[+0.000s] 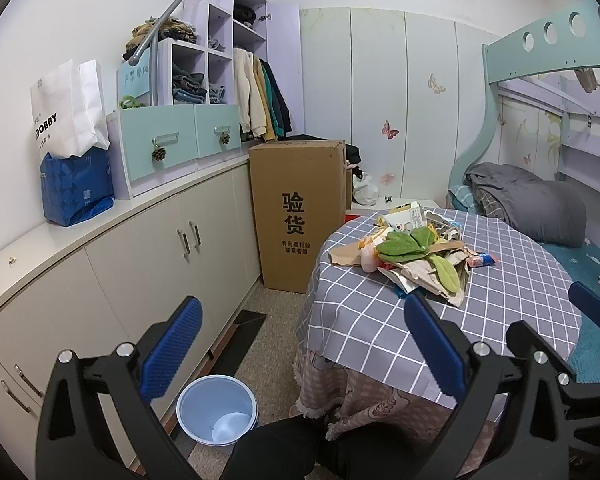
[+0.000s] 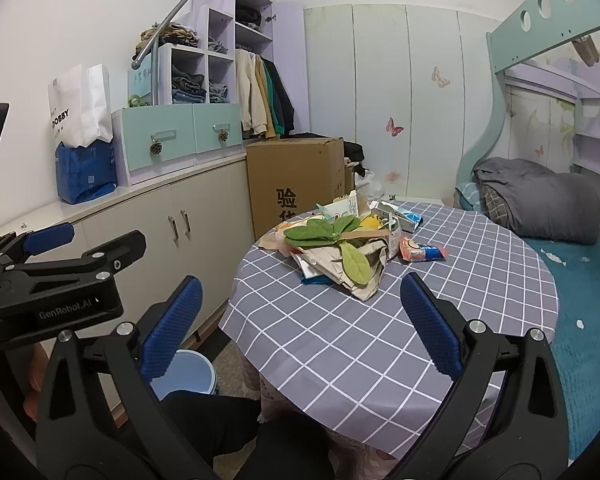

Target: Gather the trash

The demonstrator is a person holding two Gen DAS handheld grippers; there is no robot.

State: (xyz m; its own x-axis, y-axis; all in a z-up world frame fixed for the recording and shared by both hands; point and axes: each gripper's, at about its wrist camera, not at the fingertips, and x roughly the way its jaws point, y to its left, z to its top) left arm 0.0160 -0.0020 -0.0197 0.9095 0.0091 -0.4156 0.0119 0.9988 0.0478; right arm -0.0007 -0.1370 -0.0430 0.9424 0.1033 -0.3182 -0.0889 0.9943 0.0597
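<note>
A pile of trash [image 1: 416,260] [image 2: 340,252] lies on the round table with a grey checked cloth [image 1: 380,320] [image 2: 340,352]: crumpled brown paper, green leaves, cartons and a red and blue snack wrapper [image 1: 482,260] [image 2: 422,252]. A pale blue bin [image 1: 216,408] [image 2: 184,372] stands on the floor left of the table, with nothing showing inside. My left gripper [image 1: 302,344] [image 2: 106,235] is open, holding nothing, over the table's left edge. Short of the pile, my right gripper [image 2: 300,324] hangs open above the cloth with nothing in it.
A tall cardboard box [image 1: 300,208] stands behind the table beside beige cabinets [image 1: 160,264]. A bunk bed with a grey quilt [image 2: 540,208] runs along the right. Paper bags [image 1: 72,140] sit on the counter. A person's dark-clothed knees [image 2: 260,432] are at the bottom.
</note>
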